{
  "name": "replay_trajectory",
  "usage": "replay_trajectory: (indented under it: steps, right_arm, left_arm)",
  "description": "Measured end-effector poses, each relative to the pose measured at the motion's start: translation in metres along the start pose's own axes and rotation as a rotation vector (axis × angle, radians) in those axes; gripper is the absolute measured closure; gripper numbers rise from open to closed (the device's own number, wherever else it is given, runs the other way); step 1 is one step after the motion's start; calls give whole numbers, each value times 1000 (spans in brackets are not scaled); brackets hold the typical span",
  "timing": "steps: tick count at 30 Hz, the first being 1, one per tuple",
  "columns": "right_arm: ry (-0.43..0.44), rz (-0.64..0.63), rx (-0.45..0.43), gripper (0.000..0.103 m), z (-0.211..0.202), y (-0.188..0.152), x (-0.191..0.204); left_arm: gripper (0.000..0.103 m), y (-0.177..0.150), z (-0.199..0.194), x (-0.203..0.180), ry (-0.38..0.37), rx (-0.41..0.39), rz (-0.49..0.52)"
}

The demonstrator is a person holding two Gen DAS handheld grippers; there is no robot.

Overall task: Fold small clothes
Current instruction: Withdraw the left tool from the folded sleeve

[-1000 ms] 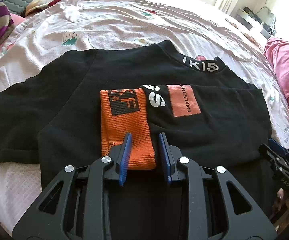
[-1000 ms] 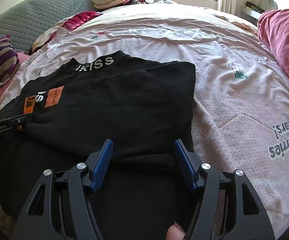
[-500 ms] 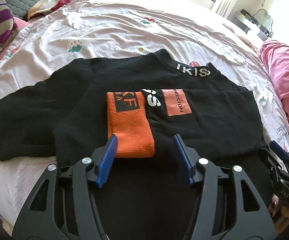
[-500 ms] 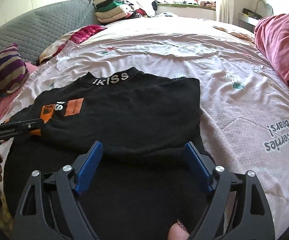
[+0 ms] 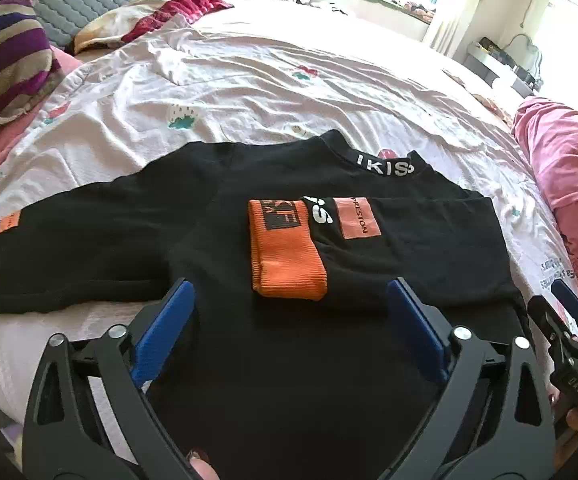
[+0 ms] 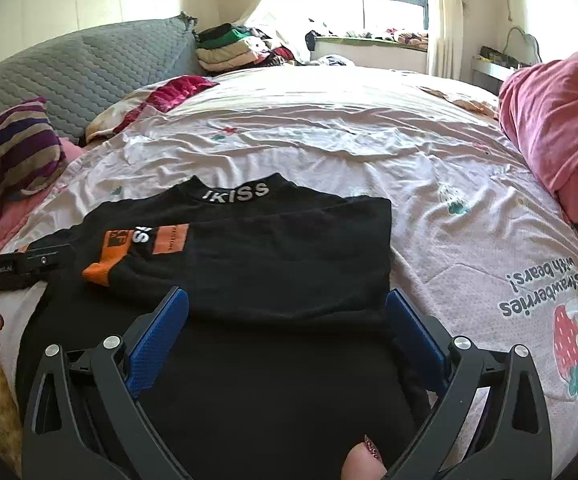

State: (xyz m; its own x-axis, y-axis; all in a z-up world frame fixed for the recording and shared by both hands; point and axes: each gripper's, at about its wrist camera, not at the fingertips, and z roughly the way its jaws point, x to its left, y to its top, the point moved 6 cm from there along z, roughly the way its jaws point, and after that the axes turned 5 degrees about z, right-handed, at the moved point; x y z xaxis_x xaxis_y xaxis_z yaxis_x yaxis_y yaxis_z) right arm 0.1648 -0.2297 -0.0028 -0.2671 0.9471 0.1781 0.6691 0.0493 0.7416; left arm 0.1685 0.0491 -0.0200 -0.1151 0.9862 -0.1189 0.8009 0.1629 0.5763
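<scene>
Wide bed point(image 5: 273, 80) under a pale pink quilt printed with strawberries, filling most of both views. Grey quilted headboard point(image 6: 89, 68) at the far left, striped purple pillow point(image 5: 9, 64) against it, pile of folded laundry point(image 6: 229, 50) beyond on the far side near the window. Heaped pink blanket point(image 6: 561, 120) along the right edge.

Spread on the quilt near the close edge, a black long-sleeved top point(image 5: 289, 360), collar lettered in white and pointing away from the cameras. Right sleeve point(image 5: 389, 256) folded in across the chest, lying flat, its orange cuff point(image 5: 285, 256) ending about mid-body (printed orange patch just beside it on the same sleeve). Left sleeve point(image 5: 77, 248) stretched straight out to the side, unfolded, with an orange end just visible at the frame's border.

Left gripper point(image 5: 289, 324) low over the hem part of the top, blue-padded fingers spread wide and holding nothing; whether the tips brush the cloth is hard to tell from this angle. Right gripper point(image 6: 287, 330) likewise over the lower body of the top, nearer its right side, fingers wide apart and empty. A fingertip with painted nail point(image 6: 369, 460) at the bottom edge of the right wrist view.
</scene>
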Motion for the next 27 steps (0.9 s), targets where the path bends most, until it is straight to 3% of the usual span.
replay_trajectory:
  steps: [27]
  right_arm:
    - [78,-105,-27,5,-5,9,89]
  left_arm:
    - [10,-15,-45,78,66,-59,-113]
